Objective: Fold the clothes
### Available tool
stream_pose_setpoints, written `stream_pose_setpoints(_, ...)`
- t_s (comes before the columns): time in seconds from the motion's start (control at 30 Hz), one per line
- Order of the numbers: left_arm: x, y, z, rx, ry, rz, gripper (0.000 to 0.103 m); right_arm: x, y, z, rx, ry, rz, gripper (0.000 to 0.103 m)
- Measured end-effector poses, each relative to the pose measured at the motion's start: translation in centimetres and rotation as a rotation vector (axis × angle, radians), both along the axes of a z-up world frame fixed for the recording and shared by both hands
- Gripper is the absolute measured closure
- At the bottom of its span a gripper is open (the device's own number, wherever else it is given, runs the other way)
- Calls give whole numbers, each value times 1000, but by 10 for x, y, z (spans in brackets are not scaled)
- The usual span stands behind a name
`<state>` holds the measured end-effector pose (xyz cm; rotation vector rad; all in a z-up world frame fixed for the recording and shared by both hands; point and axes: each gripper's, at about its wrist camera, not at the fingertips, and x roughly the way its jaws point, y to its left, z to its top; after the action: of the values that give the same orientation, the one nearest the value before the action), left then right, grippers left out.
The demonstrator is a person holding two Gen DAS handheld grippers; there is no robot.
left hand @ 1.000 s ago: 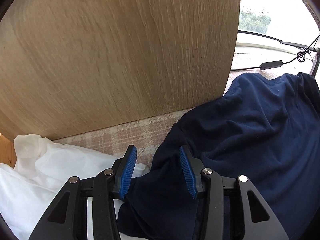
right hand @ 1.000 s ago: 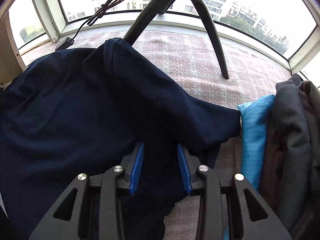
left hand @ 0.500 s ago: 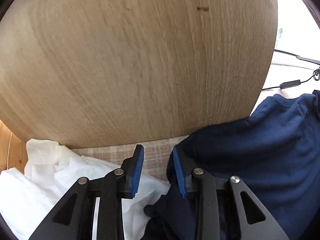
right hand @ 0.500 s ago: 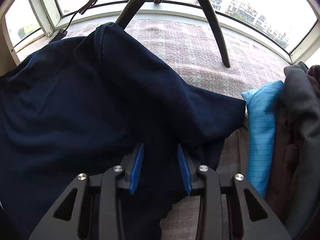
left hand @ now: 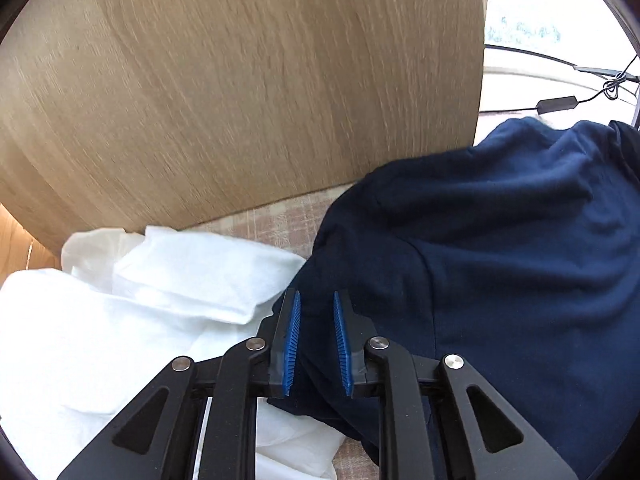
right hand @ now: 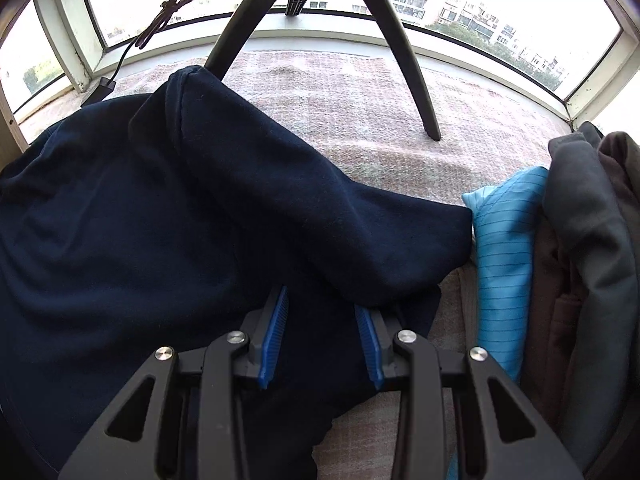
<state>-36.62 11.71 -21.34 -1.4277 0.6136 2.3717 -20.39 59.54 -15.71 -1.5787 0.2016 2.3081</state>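
The checked blanket (right hand: 352, 120) is stretching across the whole surface under the window (right hand: 480, 4), and the navy garment (right hand: 160, 220) is sprawling over its left and middle part, bunched and unfolded, with one sleeve running out to the right until its end is lying just beside a light blue striped garment (right hand: 504, 264). Right of that, a pile of grey and brown clothes (right hand: 588, 260) is leaning against the edge of the view. In the left wrist view a wooden panel (left hand: 240, 92) is filling the upper frame, and below it a heap of white cloth (left hand: 132, 312) is lying beside the navy garment, the navy edge overlapping the white. Two dark tripod legs (right hand: 404, 48) are standing on the blanket near the window, one of them disappearing behind the navy fabric (its foot is hidden). A black cable with an adapter (right hand: 100, 90) is trailing down from the sill. The right gripper (right hand: 322, 320) is sitting over the navy cloth, jaws spread wide and pinching nothing, a fold draping over its right fingertip. The left gripper (left hand: 315, 326) is hovering at the navy garment's edge with its blue pads (left hand: 294, 332) narrowly apart; whether cloth is between them, I cannot tell.
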Motion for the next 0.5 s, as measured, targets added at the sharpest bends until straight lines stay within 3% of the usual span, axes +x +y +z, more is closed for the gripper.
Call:
stream_pose_setpoints(0.2,47,61,22,198,-91,-200,83,12,-26,36,-67,108,52,69)
stream_pose_setpoints(0.27,58,81,22,183,-101,-224,76,17,-24,39,-49,111,35,69)
stream_pose_setpoints(0.4,62,109,3,188,-157,-229,77,23,40,34,-17,105,-52,69)
stream_pose_setpoints(0.5,58,107,-20,150,-168,-241,77,9,44,27,-1,98,2,65)
